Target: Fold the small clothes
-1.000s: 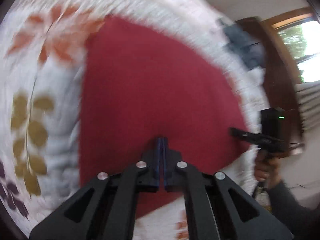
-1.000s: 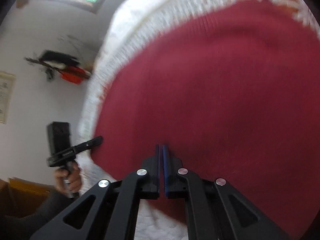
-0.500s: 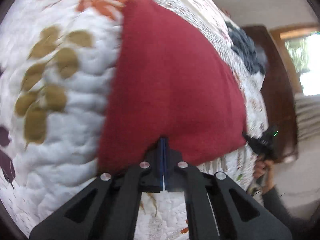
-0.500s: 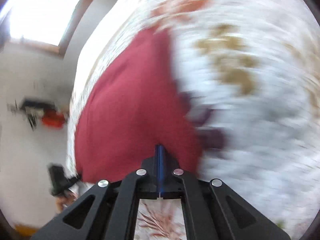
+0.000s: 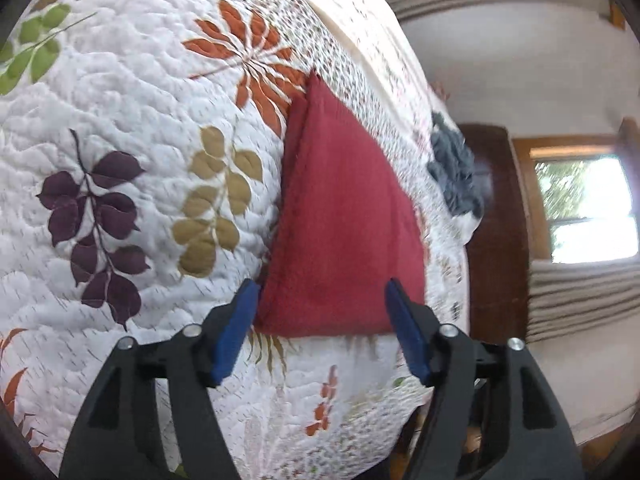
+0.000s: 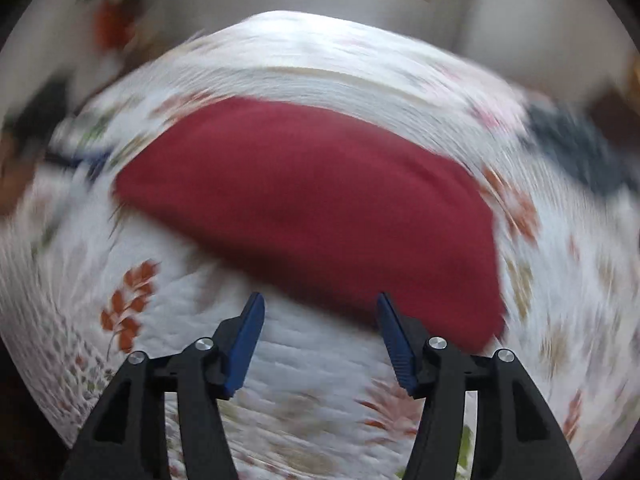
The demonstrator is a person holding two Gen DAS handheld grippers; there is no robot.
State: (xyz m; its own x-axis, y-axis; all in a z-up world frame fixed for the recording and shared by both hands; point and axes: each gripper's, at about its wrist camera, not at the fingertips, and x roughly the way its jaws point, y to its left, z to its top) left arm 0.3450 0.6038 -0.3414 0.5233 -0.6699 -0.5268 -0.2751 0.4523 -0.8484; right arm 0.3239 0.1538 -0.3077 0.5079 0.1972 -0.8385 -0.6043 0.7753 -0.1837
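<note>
Both pairs of jaws stand spread wide with nothing between them. At the bottom of the left wrist view, the left gripper frames the near edge of the red cloth, which lies folded flat in the centre of the frame on the white leaf-patterned quilt; a second layer's edge shows along the cloth's left side. Toward the right of that frame a dark grey garment lies crumpled on the quilt, well apart from the red one. In the badly blurred right wrist view, the right gripper sits at the bottom with the red cloth across mid-frame; its right finger seems to overlap the cloth's near edge, though contact cannot be judged.
</note>
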